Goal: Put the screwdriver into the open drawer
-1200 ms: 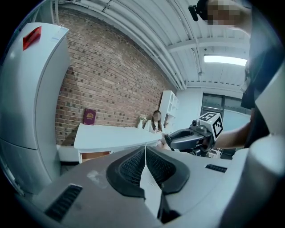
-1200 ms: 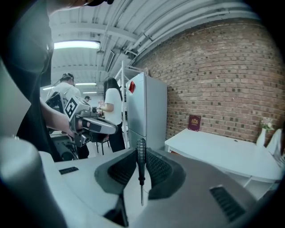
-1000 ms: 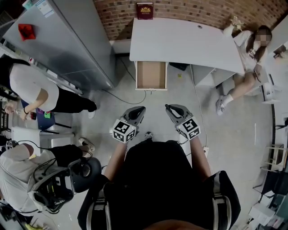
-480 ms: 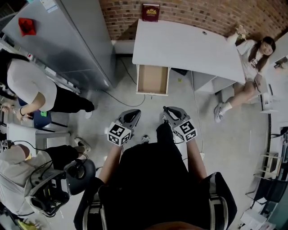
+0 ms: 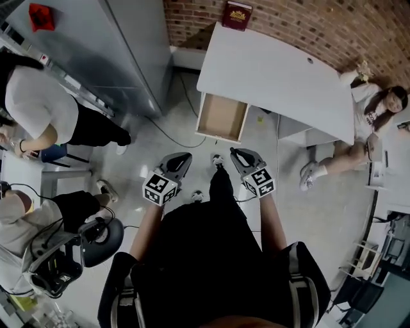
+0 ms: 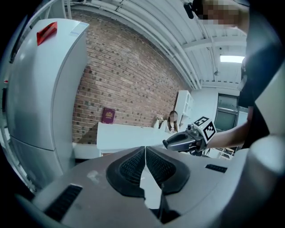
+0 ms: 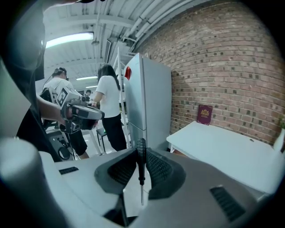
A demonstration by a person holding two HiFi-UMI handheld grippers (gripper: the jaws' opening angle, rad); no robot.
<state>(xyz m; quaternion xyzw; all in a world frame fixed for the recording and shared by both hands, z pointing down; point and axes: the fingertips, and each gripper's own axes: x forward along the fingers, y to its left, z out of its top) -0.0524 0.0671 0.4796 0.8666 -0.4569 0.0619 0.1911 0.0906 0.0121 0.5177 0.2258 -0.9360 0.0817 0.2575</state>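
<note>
Right gripper [image 5: 236, 152], head view: held beside the left gripper [image 5: 182, 155] in front of the person's body, over grey floor [image 5: 173, 138], both tips turned toward the drawer [image 5: 222, 118]. The drawer is pulled out from under the white desk [image 5: 275, 73], its inside bare, well apart from both grippers. A maroon book [image 5: 236, 15] stands at the desk's far edge against the brick wall [image 5: 307, 25]. The screwdriver is too small to make out here.

Left gripper view: the left gripper [image 6: 145, 153] has its pads closed together at the tips, with nothing between them (only a thin wedge of gap lower down). The right gripper [image 6: 166, 143] shows to the right, marker cube uppermost, with the desk [image 6: 124, 133] and book [image 6: 108, 115] beyond.

Right gripper view: the right gripper [image 7: 140, 153] is partly closed and clamps the screwdriver [image 7: 141, 171] by its black handle. The handle sits at the jaw tips and the thin shaft runs back between the jaws toward the camera. The desk [image 7: 231, 156] lies to the right, a grey cabinet [image 7: 151, 102] straight ahead, and the left gripper [image 7: 95, 113] at left.
</note>
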